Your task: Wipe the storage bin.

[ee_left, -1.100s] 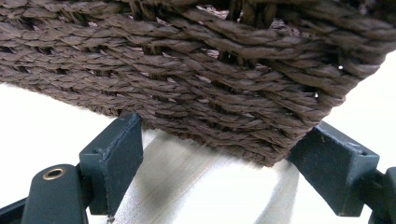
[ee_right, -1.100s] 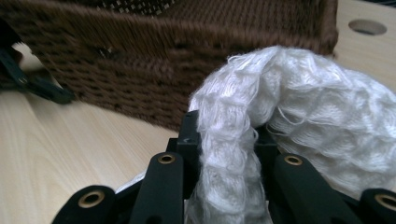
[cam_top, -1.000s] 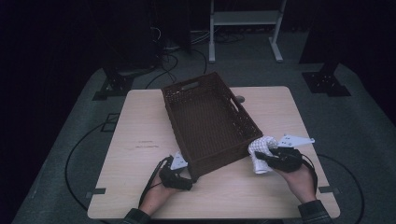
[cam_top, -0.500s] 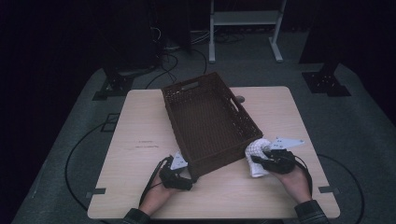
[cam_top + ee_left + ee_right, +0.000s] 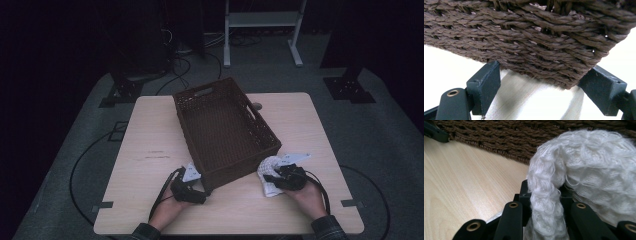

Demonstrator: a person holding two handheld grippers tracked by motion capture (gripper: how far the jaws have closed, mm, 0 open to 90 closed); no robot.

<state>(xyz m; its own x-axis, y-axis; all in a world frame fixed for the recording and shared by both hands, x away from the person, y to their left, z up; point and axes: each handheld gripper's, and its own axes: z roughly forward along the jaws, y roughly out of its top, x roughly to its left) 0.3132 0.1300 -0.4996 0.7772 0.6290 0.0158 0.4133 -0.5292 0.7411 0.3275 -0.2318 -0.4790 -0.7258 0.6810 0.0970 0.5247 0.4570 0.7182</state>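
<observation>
A dark brown woven basket (image 5: 225,130) stands slantwise in the middle of the table. My left gripper (image 5: 201,193) sits at its near-left corner. In the left gripper view that gripper (image 5: 544,87) is open, and the basket's corner (image 5: 539,50) lies between its two black jaws, just above the tabletop. My right gripper (image 5: 271,179) is by the basket's near-right corner, shut on a white knitted cloth (image 5: 267,169). In the right gripper view the cloth (image 5: 586,170) bulges out over my right gripper (image 5: 544,200) and hides the jaw tips, with the basket wall (image 5: 499,135) close behind.
The light wooden table (image 5: 150,130) has bare room left of the basket and along the front edge. A small round grey thing (image 5: 256,106) lies behind the basket's far-right side. Cables (image 5: 85,160) and a metal stand (image 5: 262,30) are on the dark floor.
My right gripper has moved a little left and toward the person, taking the white cloth with it. The left gripper and the basket have stayed put.
</observation>
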